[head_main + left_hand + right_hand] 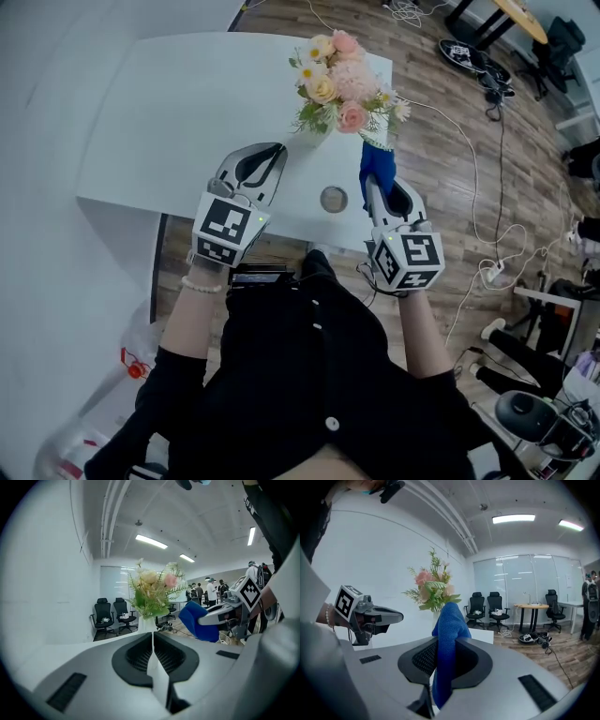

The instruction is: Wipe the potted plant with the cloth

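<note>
two grippers hang over the near edge of the white desk [159, 122]. the left gripper [274, 152] has its jaws pressed together, nothing between them. the right gripper [372, 187] is clamped on a blue cloth [378, 161], which sticks out just beside the potted plant [339, 84] of pink and cream flowers at the desk's right side.

Head view looks steeply down onto the white table [169, 112], left gripper [277, 150] and right gripper [373, 187] mid-frame. Each gripper view looks nearly level along its own jaws, close up. All three share the potted plant [337, 80].
</note>
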Available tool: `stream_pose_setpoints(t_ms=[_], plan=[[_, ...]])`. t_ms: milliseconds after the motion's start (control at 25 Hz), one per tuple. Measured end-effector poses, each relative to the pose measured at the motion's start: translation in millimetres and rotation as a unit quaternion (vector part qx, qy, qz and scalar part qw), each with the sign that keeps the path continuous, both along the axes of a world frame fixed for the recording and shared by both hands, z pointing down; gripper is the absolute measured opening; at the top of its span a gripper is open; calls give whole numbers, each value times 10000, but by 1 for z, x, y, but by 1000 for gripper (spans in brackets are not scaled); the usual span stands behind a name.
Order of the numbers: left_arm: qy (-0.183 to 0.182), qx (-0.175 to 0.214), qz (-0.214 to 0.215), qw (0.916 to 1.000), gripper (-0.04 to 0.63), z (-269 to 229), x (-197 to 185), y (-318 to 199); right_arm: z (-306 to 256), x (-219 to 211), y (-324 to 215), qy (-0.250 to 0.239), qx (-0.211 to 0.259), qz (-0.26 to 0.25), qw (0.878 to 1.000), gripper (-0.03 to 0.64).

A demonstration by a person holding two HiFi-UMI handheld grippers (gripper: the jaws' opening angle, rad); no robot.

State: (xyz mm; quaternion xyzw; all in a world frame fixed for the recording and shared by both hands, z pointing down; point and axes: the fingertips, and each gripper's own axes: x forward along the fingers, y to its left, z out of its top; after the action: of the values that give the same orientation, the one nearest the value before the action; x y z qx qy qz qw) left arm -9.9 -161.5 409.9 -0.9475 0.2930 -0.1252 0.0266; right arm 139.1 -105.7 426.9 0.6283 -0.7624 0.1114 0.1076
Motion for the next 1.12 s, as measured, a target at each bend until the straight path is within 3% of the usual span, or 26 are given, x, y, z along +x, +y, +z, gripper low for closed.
stream_pose_setpoints(t_ms=[520, 1120], plan=[[202, 66, 108, 9997, 15, -35, -13, 40, -43, -18, 15, 228, 499, 83, 9985, 83], [204, 170, 225, 9994, 15, -46, -19, 49, -43, -11, 38, 258, 427, 388, 9980, 83]])
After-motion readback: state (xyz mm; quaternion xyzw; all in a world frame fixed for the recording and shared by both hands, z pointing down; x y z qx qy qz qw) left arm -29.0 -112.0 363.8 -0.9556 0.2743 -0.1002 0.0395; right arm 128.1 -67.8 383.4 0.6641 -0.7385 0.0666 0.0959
